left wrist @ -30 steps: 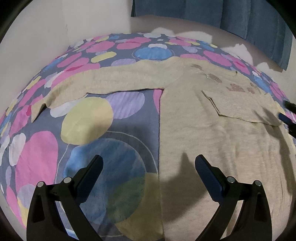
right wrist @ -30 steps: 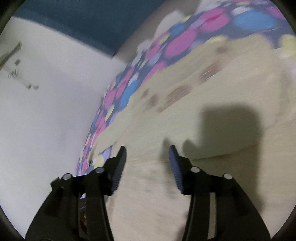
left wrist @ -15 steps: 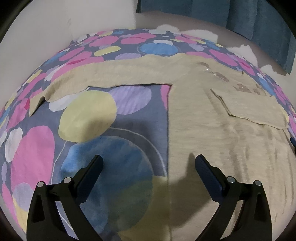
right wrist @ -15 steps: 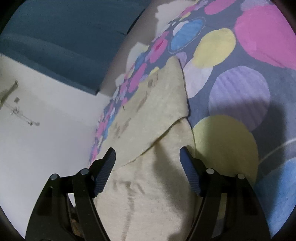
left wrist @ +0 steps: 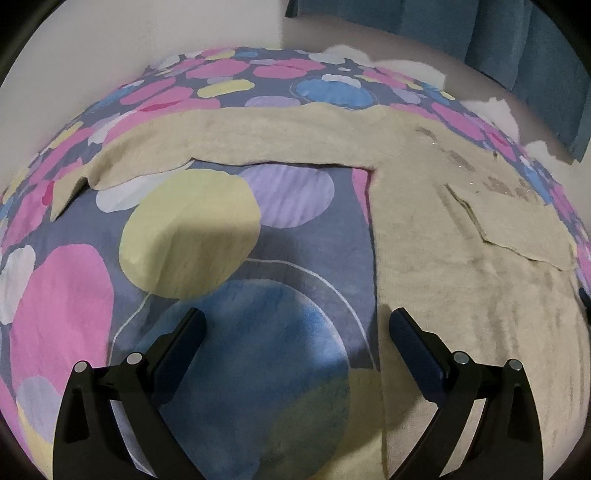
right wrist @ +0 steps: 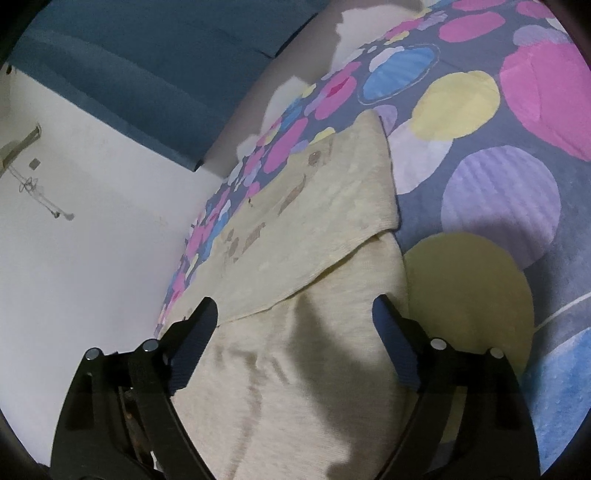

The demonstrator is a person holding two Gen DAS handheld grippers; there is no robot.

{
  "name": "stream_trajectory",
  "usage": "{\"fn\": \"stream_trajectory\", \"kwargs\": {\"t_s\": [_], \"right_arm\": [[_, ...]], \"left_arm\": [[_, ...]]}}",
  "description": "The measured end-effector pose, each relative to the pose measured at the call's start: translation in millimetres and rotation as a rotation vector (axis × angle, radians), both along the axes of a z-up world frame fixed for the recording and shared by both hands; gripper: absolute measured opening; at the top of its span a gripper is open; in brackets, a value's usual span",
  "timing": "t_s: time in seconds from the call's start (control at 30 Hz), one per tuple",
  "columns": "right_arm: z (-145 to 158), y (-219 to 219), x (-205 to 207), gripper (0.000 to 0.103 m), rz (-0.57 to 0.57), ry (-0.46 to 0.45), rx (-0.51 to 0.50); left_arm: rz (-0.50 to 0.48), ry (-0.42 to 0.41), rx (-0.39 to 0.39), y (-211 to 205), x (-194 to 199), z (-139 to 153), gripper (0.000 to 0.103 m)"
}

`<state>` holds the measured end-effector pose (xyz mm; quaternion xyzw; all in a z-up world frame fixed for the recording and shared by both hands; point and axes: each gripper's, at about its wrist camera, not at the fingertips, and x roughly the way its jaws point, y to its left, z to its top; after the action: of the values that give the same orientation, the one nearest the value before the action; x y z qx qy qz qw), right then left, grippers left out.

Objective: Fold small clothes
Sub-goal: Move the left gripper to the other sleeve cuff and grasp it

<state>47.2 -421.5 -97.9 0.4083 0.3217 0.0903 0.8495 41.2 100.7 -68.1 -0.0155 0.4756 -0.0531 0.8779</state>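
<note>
A beige knitted sweater (left wrist: 454, 273) lies flat on a bedspread (left wrist: 236, 269) with coloured circles. One sleeve (left wrist: 236, 140) stretches out to the left; the other sleeve (left wrist: 517, 225) is folded across the chest. My left gripper (left wrist: 295, 328) hovers open over the bedspread at the sweater's left edge, nothing between its fingers. In the right wrist view the sweater (right wrist: 303, 369) fills the lower middle, with the folded sleeve (right wrist: 314, 229) lying on top. My right gripper (right wrist: 295, 317) is over the body cloth, its jaws opening, pads apart from the fabric.
A white wall (right wrist: 85, 258) borders the bed on one side. Dark teal curtains (left wrist: 517, 33) hang behind the bed's far edge. Bare bedspread (right wrist: 509, 192) extends beside the sweater.
The right gripper pulled back from over the sweater and its jaws spread much wider. The left gripper drifted a little leftward, so the sweater's edge now sits under its right finger.
</note>
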Motion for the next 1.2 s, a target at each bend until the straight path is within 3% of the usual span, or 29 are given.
{"fn": "stream_trajectory", "kwargs": {"t_s": [0.1,0.23,0.37,0.5,0.57,0.73,0.93,1.2], "right_arm": [[1,1,-2,0.089,0.004,0.003,-0.012],[1,0,-5,0.089,0.003,0.001,-0.009],[1,2,-6,0.089,0.001,0.003,-0.016],[1,2,-3,0.089,0.000,0.007,-0.022],[1,3,-3,0.089,0.000,0.009,-0.027],[1,3,-2,0.089,0.000,0.012,-0.032],[1,2,0,0.089,-0.001,0.013,-0.037],[0,1,0,0.090,0.001,0.014,-0.038]], "left_arm": [[-0.003,0.009,-0.104,19,3,7,0.099],[0.088,-0.029,-0.252,68,6,17,0.099],[0.200,-0.044,-0.333,121,17,11,0.099],[0.271,-0.079,-0.555,178,45,4,0.099],[0.300,-0.072,-0.620,196,62,1,0.099],[0.359,-0.076,-0.626,228,93,3,0.099],[0.424,-0.071,-0.696,259,107,3,0.098],[0.484,-0.069,-0.685,264,113,5,0.096]]}}
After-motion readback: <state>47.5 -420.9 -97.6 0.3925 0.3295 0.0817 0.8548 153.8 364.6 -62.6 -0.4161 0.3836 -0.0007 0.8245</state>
